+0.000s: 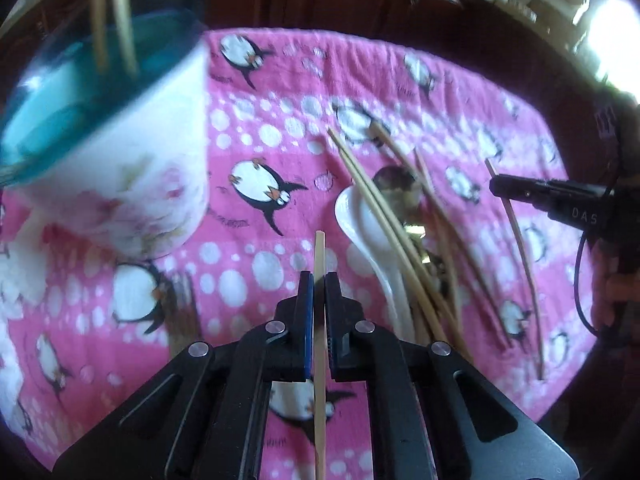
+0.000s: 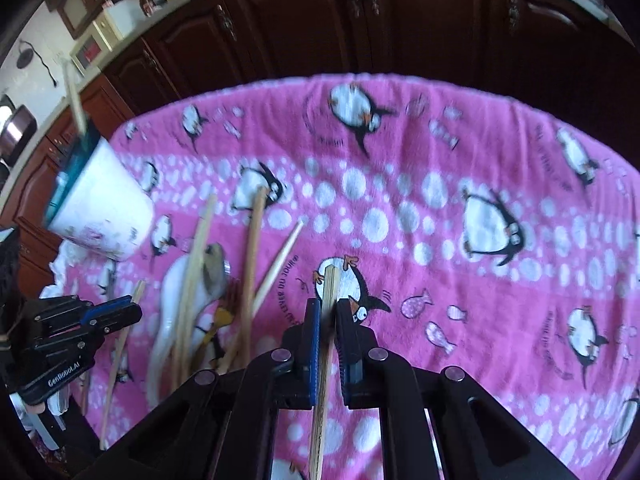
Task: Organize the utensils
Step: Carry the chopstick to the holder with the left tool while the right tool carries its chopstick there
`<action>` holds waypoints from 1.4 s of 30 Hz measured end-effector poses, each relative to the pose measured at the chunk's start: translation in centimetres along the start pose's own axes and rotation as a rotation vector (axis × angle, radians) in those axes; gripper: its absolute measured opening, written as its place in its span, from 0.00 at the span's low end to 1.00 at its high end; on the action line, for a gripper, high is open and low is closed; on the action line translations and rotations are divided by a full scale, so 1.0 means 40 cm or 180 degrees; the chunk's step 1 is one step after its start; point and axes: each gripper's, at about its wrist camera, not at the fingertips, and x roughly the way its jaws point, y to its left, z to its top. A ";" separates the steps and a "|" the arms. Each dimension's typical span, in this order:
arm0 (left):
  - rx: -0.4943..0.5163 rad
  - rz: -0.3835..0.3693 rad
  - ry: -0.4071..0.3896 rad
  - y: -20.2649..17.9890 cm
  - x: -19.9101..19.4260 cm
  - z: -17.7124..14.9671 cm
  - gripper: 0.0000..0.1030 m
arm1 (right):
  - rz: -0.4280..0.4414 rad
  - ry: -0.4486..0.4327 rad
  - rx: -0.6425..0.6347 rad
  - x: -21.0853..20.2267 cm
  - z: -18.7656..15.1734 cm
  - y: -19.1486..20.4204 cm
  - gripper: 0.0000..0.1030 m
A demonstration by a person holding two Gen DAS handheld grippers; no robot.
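Note:
My left gripper [image 1: 319, 280] is shut on a pale wooden chopstick [image 1: 319, 256], held above the pink penguin towel [image 1: 260, 92]. A white cup with a blue rim [image 1: 120, 168] stands to its upper left with chopsticks [image 1: 120, 12] in it. My right gripper [image 2: 329, 308] is shut on another wooden chopstick [image 2: 331, 280]; it also shows at the right of the left wrist view [image 1: 496, 188]. A pile of chopsticks [image 1: 400, 216], a white ceramic spoon [image 1: 360, 216] and a metal spoon [image 1: 396, 184] lies on the towel between the grippers. The cup [image 2: 104, 212] and pile [image 2: 252, 248] show left in the right wrist view.
Dark wooden cabinets [image 2: 360, 20] stand behind the table. A counter with a small appliance [image 2: 96, 40] is at the far left. The towel's right half [image 2: 500, 220] carries no utensils.

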 end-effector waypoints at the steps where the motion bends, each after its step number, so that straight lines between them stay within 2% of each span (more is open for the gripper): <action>1: -0.0046 -0.0047 -0.0055 0.006 -0.022 -0.002 0.04 | 0.0016 -0.0064 0.0002 -0.022 -0.002 0.001 0.07; 9: -0.0244 -0.0283 -0.0454 0.031 -0.187 -0.020 0.04 | 0.0226 -0.0523 0.0024 -0.191 -0.021 0.021 0.05; 21: -0.0335 -0.0459 -0.0870 0.037 -0.371 -0.043 0.04 | 0.0322 -0.0791 -0.0123 -0.348 -0.043 0.070 0.05; 28: -0.0387 -0.0559 -0.1168 0.077 -0.500 -0.010 0.04 | 0.0541 -0.1032 -0.0277 -0.448 0.004 0.131 0.05; 35: -0.0399 -0.0376 -0.1678 0.126 -0.642 0.092 0.04 | 0.0827 -0.1487 -0.0422 -0.540 0.141 0.246 0.05; 42: -0.0389 -0.0034 -0.1996 0.184 -0.690 0.203 0.04 | 0.0891 -0.1690 -0.0613 -0.538 0.263 0.397 0.05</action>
